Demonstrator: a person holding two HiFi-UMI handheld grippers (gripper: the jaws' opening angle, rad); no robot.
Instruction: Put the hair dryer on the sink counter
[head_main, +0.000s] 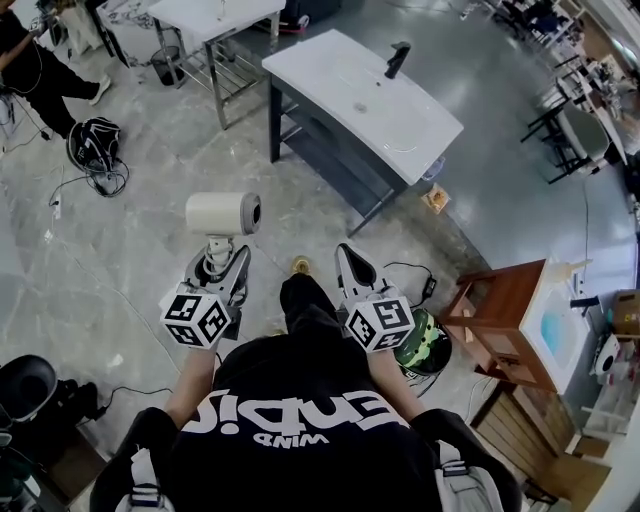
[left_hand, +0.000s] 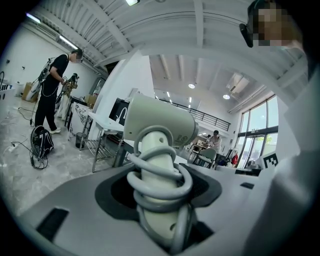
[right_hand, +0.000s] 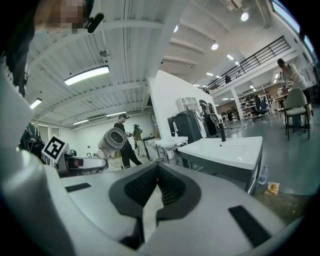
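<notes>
A white hair dryer stands upright in my left gripper, out in front of the person's body. In the left gripper view its handle, wound with its grey cord, sits between the jaws, which are shut on it; the barrel is above them. My right gripper is level with the left, shut, with nothing in it; its tips meet. The white sink counter with a black faucet stands on the floor ahead and slightly right. From the right gripper view the hair dryer shows at left and the counter at right.
A white metal-framed table stands behind the counter. A person is at the far left, with a black bag and cables on the floor. A wooden cabinet with a basin is at right. A snack packet lies by the counter's leg.
</notes>
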